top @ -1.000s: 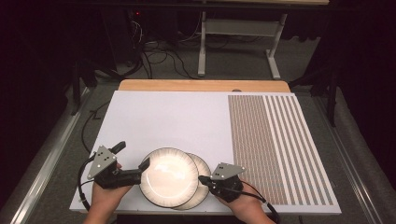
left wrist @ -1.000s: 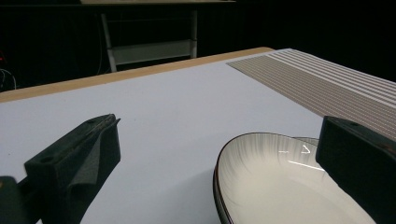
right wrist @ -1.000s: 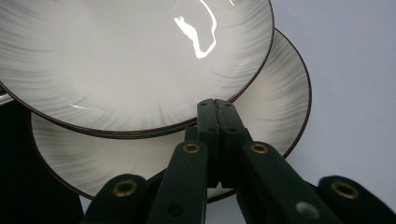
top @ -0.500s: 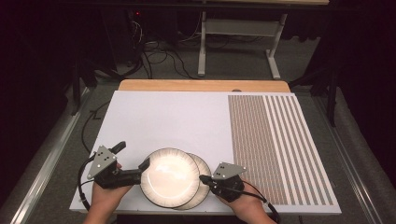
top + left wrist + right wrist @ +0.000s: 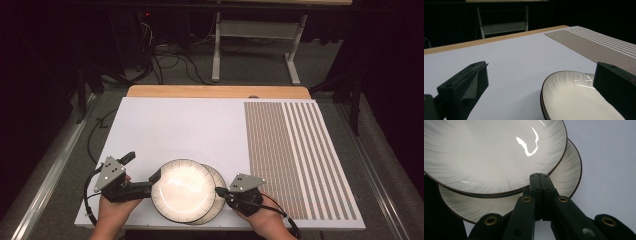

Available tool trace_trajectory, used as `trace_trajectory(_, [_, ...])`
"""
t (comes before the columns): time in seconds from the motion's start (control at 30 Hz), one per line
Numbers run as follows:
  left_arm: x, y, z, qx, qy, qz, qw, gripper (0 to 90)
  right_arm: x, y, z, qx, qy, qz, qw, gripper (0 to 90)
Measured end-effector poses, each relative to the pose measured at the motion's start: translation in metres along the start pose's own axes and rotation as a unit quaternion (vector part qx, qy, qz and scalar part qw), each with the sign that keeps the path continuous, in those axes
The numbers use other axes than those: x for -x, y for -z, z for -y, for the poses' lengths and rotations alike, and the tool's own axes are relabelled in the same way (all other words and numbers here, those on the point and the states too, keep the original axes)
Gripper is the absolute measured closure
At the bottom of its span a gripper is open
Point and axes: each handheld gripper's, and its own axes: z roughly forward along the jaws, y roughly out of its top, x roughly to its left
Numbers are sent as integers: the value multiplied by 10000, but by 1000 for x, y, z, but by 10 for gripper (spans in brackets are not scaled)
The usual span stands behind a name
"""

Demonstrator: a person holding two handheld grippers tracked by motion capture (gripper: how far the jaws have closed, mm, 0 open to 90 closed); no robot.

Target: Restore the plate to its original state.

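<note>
Dark surroundings frame a white bench (image 5: 170, 130) seen from above, with a wooden strip along its far edge, a panel of fine brown stripes (image 5: 295, 155) covering its right part, and cables and a metal stand on the floor beyond. Near the front edge, slightly left of centre, two round white plates with thin dark rims lie overlapped: the upper plate (image 5: 183, 189) sits a little to the left on top of the lower plate (image 5: 218, 186), whose right side shows as a crescent. A person's hands come in from the bottom edge. The left tool (image 5: 145, 174), held in the left hand (image 5: 116, 210), lies just beside the left rim of the upper plate; in the left gripper view its two black jaws stand wide apart, one at the left over bare bench and one at the right above the plate (image 5: 574, 97), and neither presses on the plate. The right tool (image 5: 220, 191), held in the right hand (image 5: 265, 220), points at the right rim of the lower plate. In the right gripper view its jaws are pressed together, their tips meeting over the crescent of the lower plate (image 5: 567, 173), right at the edge of the upper plate (image 5: 486, 152); whether they pinch that rim cannot be told.
</note>
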Motion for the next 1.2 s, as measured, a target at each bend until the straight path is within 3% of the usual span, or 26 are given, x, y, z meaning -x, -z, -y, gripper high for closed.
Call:
trace_trajectory(0.3, [0,-1,0,-23,-14,17,10000,7,0,2,0,17,29,16,10000,900])
trace_trajectory(0.67, [0,-2,1,-36,-2,47,10000,6,5,9,1,77,-115,93,9999,900])
trace_trajectory(1.03, [0,-2,0,-11,23,70,10000,7,6,12,2,72,-57,186,9998,900])
trace_trajectory(1.2, [0,-2,1,-28,19,84,10000,6,8,16,3,114,-186,259,9994,900])
